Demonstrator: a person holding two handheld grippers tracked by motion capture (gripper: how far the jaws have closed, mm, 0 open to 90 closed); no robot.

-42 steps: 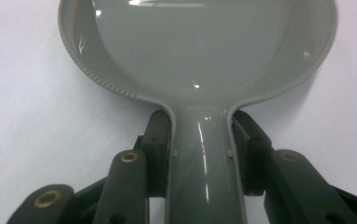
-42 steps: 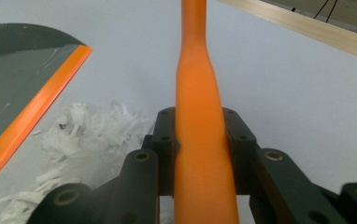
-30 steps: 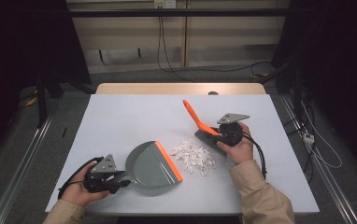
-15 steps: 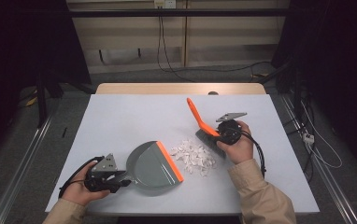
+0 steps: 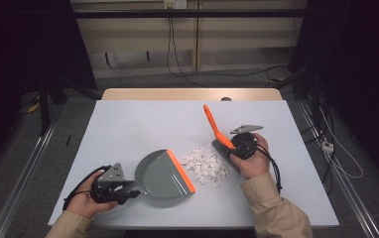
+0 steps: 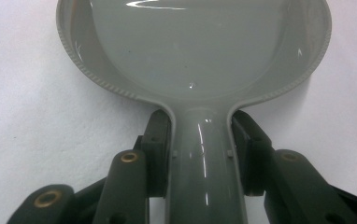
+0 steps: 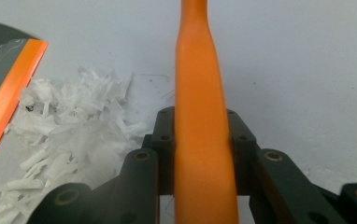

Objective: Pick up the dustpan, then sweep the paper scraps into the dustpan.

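A grey dustpan [image 5: 162, 174] with an orange lip lies flat on the pale table, its lip facing a heap of white paper scraps [image 5: 206, 165]. My left gripper [image 5: 128, 192] is shut on the dustpan's handle [image 6: 203, 158], one pad on each side. My right gripper [image 5: 233, 147] is shut on the orange handle of a brush [image 5: 213, 126], whose dark bristles [image 5: 221, 148] rest on the table just right of the scraps. In the right gripper view the brush handle [image 7: 200, 121] rises between the jaws, with the scraps [image 7: 69, 126] and the dustpan's lip [image 7: 13, 88] to its left.
The table [image 5: 138, 124] is bare at the back and on the left. Its front edge runs just below both hands. Cables trail from both grippers and lie on the floor behind and to the right.
The right hand has shifted slightly left and tilted the brush handle more upright, bringing the bristles closer to the scraps. The left hand and the dustpan have kept still.
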